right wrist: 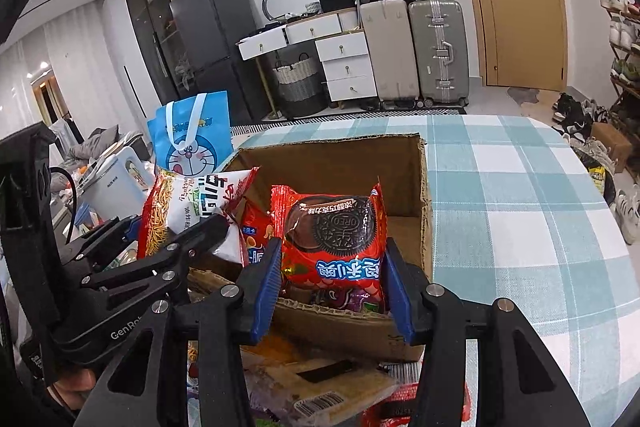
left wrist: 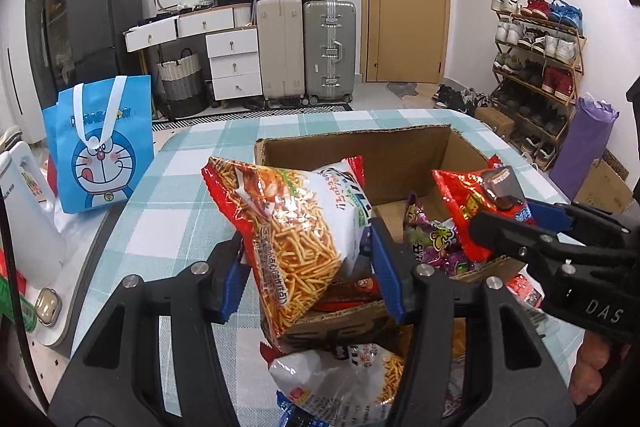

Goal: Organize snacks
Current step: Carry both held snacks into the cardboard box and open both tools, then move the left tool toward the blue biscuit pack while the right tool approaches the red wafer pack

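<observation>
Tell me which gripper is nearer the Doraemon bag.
Left. The left gripper holds the noodle-stick bag at the box side nearest the Doraemon bag; the right gripper is farther across, gripping the Oreo pack.

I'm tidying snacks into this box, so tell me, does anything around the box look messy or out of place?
Yes. Several snack packets lie loose on the table in front of the cardboard box, not in it. The box's top edge is ragged, as if its flaps were torn off. Both grippers hold bags over it: left a noodle-stick bag, right an Oreo pack.
</observation>
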`<state>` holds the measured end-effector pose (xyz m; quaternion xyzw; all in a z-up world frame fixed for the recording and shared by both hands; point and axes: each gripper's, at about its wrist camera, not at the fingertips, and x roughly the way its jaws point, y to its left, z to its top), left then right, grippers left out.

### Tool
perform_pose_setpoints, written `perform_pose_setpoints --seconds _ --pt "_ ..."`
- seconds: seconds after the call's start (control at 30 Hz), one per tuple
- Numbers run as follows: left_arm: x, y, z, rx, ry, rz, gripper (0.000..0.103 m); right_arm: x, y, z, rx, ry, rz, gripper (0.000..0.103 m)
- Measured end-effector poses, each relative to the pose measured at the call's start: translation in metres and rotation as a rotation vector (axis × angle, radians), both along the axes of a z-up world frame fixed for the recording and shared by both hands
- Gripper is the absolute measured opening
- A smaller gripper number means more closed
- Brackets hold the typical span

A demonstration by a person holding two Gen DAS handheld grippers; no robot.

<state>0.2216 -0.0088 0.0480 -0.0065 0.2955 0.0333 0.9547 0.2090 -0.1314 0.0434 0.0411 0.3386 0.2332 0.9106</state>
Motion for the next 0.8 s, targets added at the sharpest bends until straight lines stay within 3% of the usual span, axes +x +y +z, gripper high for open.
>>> perform_pose_setpoints --seconds 0.07,0.2,0.27,0.37,0.5,0.6,0.8 --pt "0.004 0.0 -0.001 -0.001 0.0 0.006 0.053 0.003 0.001 0.001 -0.003 0.007 -0.002 0.05" --pt "0.008 0.002 -0.003 -0.036 0.033 0.007 0.067 -0.001 -0.003 0.008 0.001 -0.012 0.004 0.061" --pt "0.001 0.009 0.002 -0.061 0.023 0.003 0.08 -0.008 -0.01 0.013 0.026 -0.039 -0.003 0.088" --pt "-0.009 0.016 0.005 -0.067 0.011 0.0 0.083 -0.019 -0.021 0.021 0.049 -0.067 -0.022 0.098" --pt "-0.022 0.025 0.008 -0.095 0.013 -0.008 0.088 -0.026 -0.032 0.02 0.052 -0.045 -0.027 0.1" --pt "-0.035 0.033 0.01 -0.116 0.011 0.002 0.103 -0.032 -0.037 0.015 0.035 -0.035 -0.027 0.102" --pt "-0.071 0.039 0.015 -0.102 -0.011 0.003 0.102 -0.057 -0.045 0.007 -0.024 -0.047 -0.021 0.102"
